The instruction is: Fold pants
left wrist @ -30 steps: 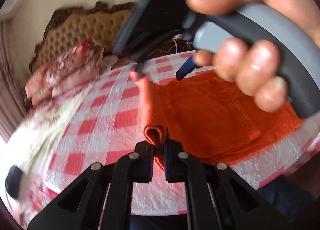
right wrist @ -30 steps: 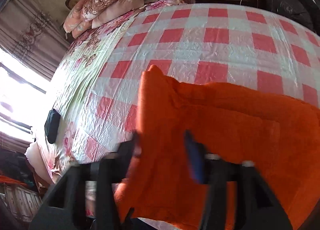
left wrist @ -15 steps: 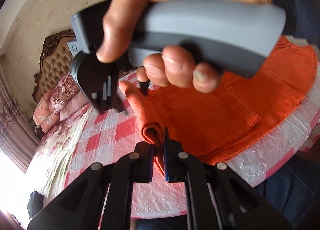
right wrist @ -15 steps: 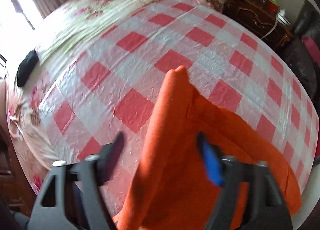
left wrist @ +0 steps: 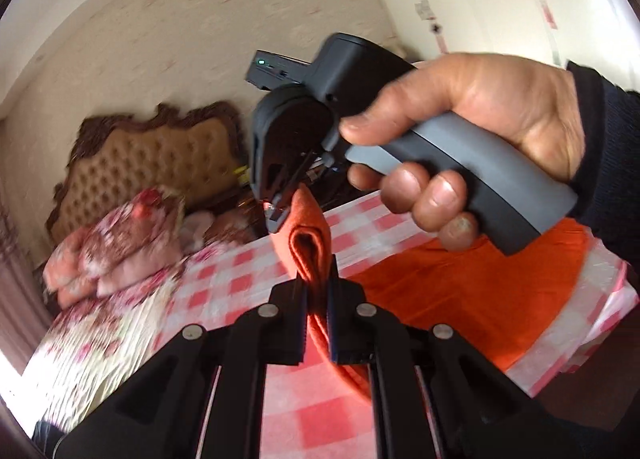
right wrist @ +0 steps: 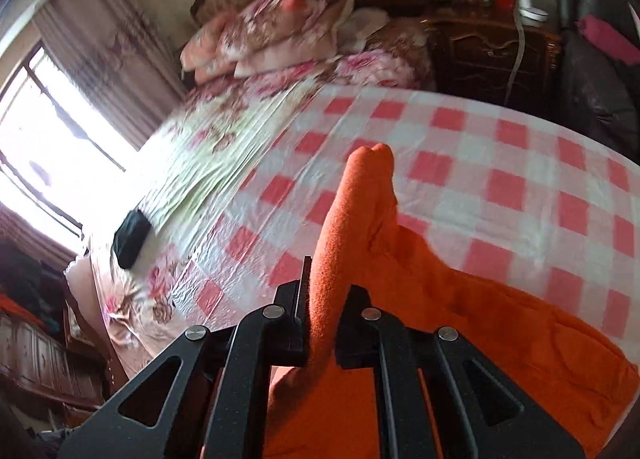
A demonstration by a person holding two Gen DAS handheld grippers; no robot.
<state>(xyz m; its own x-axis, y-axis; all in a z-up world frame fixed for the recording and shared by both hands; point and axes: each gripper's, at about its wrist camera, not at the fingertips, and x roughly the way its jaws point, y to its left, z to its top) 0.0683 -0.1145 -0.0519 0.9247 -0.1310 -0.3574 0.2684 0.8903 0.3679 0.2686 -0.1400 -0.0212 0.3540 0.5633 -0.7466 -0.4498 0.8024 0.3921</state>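
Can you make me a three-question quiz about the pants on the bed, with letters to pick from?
1. Where do the pants lie?
A. on the checked bed cover
B. on the floor
C. on the nightstand

2. What colour are the pants?
A. blue
B. orange
C. green

3. What is the right tool doing?
A. hanging open
B. resting on a pillow
C. pinching the pants

Answers: 1 A, red-and-white checks surround the cloth. 2 B, the fabric is bright orange. 3 C, a ridge of cloth sits clamped between its fingers.

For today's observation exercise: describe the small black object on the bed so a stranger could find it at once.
Start at the bed under the checked cover, then go to the flowered quilt on the window side. Near that quilt's edge lies the black object, the only dark, plain thing among pale flowers.
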